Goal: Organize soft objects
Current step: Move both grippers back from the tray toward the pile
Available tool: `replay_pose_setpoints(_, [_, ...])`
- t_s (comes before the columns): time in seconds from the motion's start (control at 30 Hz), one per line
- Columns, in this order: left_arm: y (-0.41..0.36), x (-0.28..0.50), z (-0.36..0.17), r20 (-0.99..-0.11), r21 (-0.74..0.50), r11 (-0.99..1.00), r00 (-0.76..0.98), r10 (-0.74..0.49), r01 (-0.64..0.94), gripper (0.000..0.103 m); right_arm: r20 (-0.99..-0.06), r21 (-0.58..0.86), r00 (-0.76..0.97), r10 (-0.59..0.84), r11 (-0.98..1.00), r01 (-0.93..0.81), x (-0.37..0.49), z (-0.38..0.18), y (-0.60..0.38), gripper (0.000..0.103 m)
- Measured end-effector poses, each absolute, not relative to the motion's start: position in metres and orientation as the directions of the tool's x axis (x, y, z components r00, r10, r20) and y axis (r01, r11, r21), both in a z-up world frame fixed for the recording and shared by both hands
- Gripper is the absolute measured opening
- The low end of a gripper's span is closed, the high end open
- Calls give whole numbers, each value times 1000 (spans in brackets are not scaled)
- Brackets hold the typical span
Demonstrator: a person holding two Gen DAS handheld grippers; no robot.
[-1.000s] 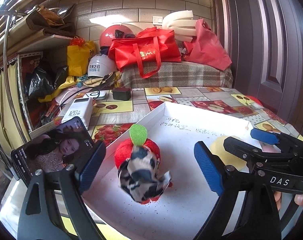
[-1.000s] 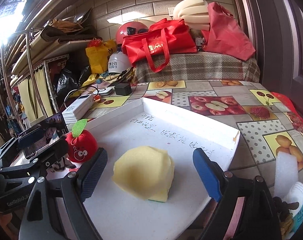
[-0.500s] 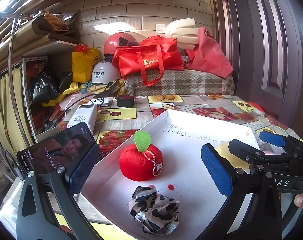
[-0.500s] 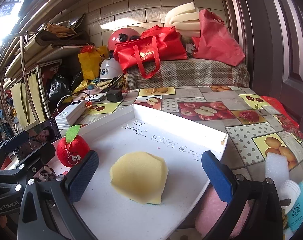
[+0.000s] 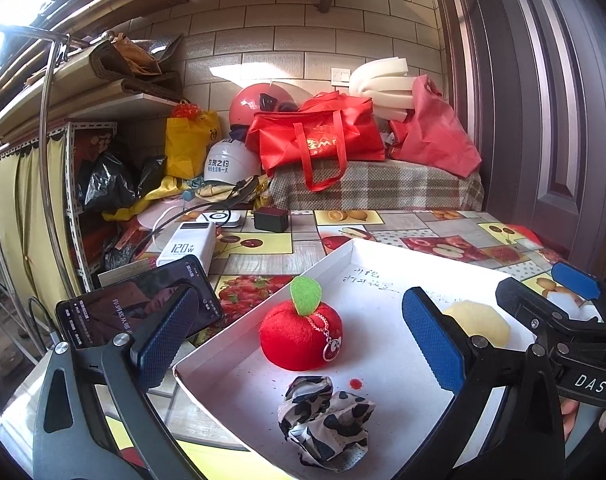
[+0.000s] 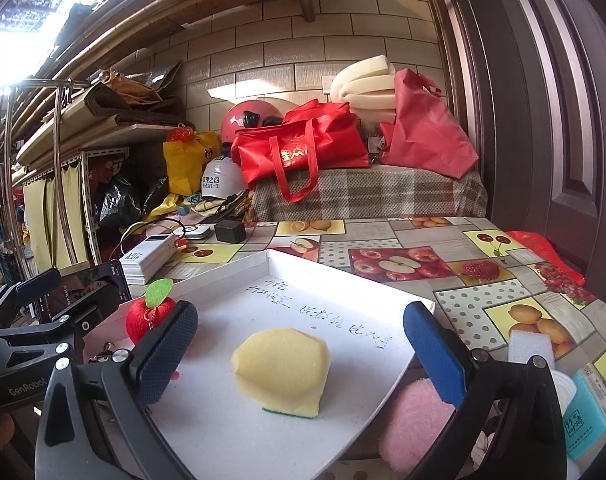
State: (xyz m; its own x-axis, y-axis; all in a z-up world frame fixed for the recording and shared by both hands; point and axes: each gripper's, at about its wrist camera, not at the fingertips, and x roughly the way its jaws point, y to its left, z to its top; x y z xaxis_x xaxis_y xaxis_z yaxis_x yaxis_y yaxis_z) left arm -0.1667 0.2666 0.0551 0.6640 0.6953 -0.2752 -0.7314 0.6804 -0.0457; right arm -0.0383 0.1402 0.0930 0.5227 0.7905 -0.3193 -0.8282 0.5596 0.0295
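Note:
A white tray (image 5: 387, 260) lies on the fruit-pattern table. In it sit a red plush apple (image 5: 299, 334), a crumpled black-and-white cloth (image 5: 325, 420) and a yellow sponge (image 5: 479, 322). My left gripper (image 5: 299, 344) is open and empty, above the tray's near edge. In the right wrist view the sponge (image 6: 283, 364) lies mid-tray, the apple (image 6: 147, 318) at the left. My right gripper (image 6: 299, 350) is open and empty over the sponge. A pink soft pad (image 6: 415, 424) lies beside the tray, and a white foam block (image 6: 529, 346) further right.
A phone (image 5: 143, 304) leans left of the tray, with a white power bank (image 5: 187, 244) and a black charger (image 5: 271, 220) behind. A teal box (image 6: 587, 412) lies at the right. Red bags (image 5: 319, 136), helmets and foam fill the back; a door stands right.
The left gripper let the black-and-white cloth go; it now lies in the tray before the apple. Both grippers have drawn back and up from the tray.

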Motion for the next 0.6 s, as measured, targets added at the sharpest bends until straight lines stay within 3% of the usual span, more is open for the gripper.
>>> replay_pose_setpoints(0.6, [246, -173, 55, -278, -34, 673, 654, 704, -739, 103, -349, 79, 439, 828, 492, -867, -56, 92, 93, 103])
